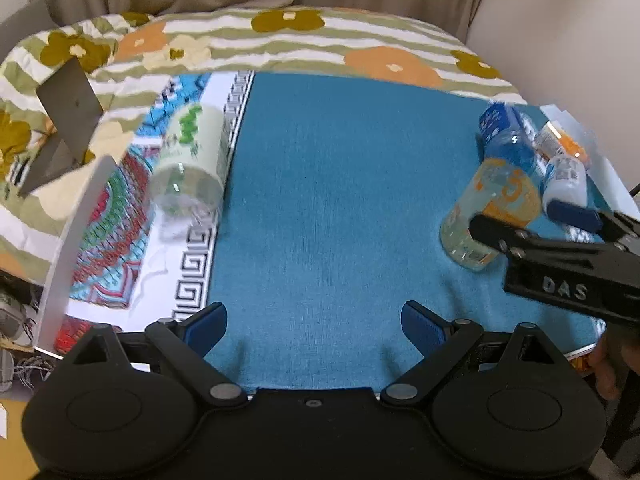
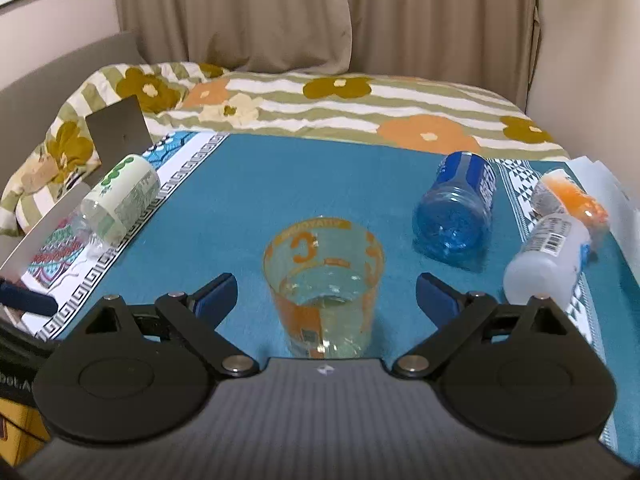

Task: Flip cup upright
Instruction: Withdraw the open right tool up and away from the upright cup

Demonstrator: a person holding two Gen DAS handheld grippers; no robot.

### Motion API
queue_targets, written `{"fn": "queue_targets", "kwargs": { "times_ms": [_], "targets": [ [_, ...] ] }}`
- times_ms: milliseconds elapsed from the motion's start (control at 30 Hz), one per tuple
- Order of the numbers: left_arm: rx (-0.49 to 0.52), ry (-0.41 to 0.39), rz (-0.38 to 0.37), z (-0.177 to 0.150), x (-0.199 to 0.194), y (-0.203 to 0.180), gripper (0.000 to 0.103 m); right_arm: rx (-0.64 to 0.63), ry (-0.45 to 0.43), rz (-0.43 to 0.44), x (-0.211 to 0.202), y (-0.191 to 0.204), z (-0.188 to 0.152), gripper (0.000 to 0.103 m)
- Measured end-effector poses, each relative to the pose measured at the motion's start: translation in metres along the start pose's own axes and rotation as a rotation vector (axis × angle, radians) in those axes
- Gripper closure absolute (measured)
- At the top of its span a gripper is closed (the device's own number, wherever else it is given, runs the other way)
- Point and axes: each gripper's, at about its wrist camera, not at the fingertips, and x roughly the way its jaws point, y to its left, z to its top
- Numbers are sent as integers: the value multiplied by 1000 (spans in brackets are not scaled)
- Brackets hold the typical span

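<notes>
A clear plastic cup with orange print (image 2: pixel 324 288) stands upright, mouth up, on the blue cloth (image 2: pixel 280 200). My right gripper (image 2: pixel 325 294) is open, its blue fingers on either side of the cup and apart from it. The cup also shows in the left wrist view (image 1: pixel 486 216), at the right, with the right gripper (image 1: pixel 532 220) around it. My left gripper (image 1: pixel 314 326) is open and empty over the cloth's near edge (image 1: pixel 320 200), far left of the cup.
A green-and-white bottle (image 2: pixel 120 200) lies at the left cloth edge. A blue bottle (image 2: pixel 460 212), a white bottle (image 2: pixel 548 256) and an orange-capped bottle (image 2: pixel 572 196) lie at the right. A grey stand (image 1: pixel 68 120) sits left. A flowered blanket (image 2: pixel 360 112) lies behind.
</notes>
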Motion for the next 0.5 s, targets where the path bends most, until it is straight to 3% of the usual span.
{"fn": "queue_targets", "kwargs": {
  "times_ms": [233,500],
  "targets": [
    [17,-51,-7,15,-46,-11,6,68,137,-6,-55,-18,31,0],
    [14,-106,-2,20,-79,-25,0,109,211,-132,-109,-42,46,0]
  ]
}}
